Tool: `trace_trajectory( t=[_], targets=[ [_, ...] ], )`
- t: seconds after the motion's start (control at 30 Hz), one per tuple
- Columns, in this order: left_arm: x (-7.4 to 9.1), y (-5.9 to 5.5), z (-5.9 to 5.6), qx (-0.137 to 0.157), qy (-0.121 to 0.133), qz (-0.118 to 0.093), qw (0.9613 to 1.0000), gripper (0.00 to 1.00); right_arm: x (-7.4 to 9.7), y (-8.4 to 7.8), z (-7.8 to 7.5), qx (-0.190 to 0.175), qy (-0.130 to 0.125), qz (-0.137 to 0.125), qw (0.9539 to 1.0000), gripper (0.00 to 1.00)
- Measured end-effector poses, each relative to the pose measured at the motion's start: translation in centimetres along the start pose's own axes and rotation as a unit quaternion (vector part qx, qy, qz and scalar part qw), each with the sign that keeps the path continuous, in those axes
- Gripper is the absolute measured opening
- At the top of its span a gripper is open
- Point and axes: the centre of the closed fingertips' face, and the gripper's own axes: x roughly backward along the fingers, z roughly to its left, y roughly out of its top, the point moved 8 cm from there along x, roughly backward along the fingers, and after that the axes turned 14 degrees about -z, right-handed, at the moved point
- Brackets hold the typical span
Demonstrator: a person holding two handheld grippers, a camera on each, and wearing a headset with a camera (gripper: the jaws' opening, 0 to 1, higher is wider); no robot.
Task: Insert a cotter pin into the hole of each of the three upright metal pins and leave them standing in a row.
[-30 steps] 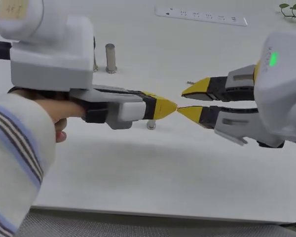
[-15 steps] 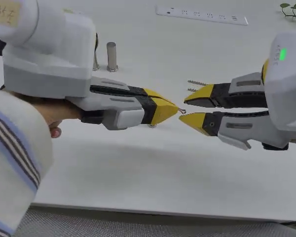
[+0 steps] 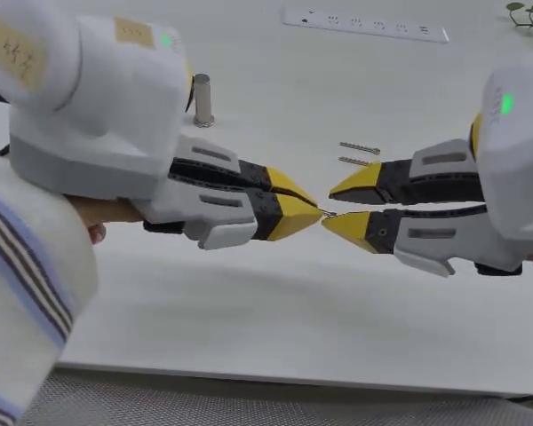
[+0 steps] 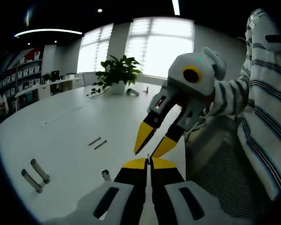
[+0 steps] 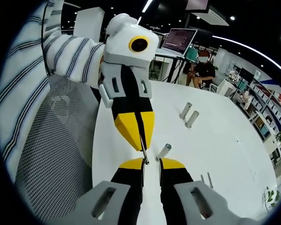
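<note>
My left gripper point(image 3: 307, 209) is shut on a thin cotter pin point(image 3: 325, 213) that sticks out past its yellow tips. Facing it, my right gripper point(image 3: 330, 206) is open, and the pin's free end lies between its jaws, close to the lower one. In the right gripper view the cotter pin point(image 5: 143, 151) runs from the left gripper point(image 5: 136, 134) down to my right gripper point(image 5: 151, 164). One metal pin point(image 5: 165, 151) stands just beyond the tips; two more metal pins point(image 5: 189, 114) stand farther off. Two spare cotter pins point(image 3: 357, 153) lie on the table.
A white power strip point(image 3: 364, 25) lies along the far edge of the table point(image 3: 275, 311), and a plant point(image 3: 529, 13) sits at the far right corner. One upright metal pin point(image 3: 202, 99) stands behind the left gripper. A striped sleeve point(image 3: 27, 284) is at lower left.
The left gripper has risen and come nearer the camera, hiding the closest metal pin. The cotter pin's free end now lies between the right gripper's open jaws.
</note>
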Motion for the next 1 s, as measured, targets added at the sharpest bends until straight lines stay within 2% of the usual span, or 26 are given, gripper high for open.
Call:
trace_trajectory(
  t=[0.2, 0.63, 0.77, 0.93, 1.0],
  targets=[
    [0.01, -0.01, 0.06, -0.023, -0.009, 0.005, 0.9997, 0.00, -0.06, -0.04, 0.35, -0.003, 0.017, 0.000, 0.9999, 0.00],
    [0.02, -0.41, 0.14, -0.062, -0.030, 0.021, 0.9974, 0.00, 0.00, -0.11, 0.70, 0.005, 0.034, 0.005, 0.9994, 0.00],
    [0.24, -0.82, 0.13, -0.073, -0.031, 0.031, 0.9964, 0.00, -0.04, -0.07, 0.78, 0.013, 0.040, 0.002, 0.9991, 0.00],
    [0.19, -0.77, 0.23, -0.086, -0.031, 0.034, 0.9952, 0.00, -0.09, -0.15, 0.66, 0.014, 0.042, 0.004, 0.9990, 0.00],
    [-0.04, -0.72, -0.24, -0.088, -0.033, 0.040, 0.9948, 0.00, -0.16, -0.24, 0.71, 0.014, 0.047, 0.008, 0.9988, 0.00]
  ],
)
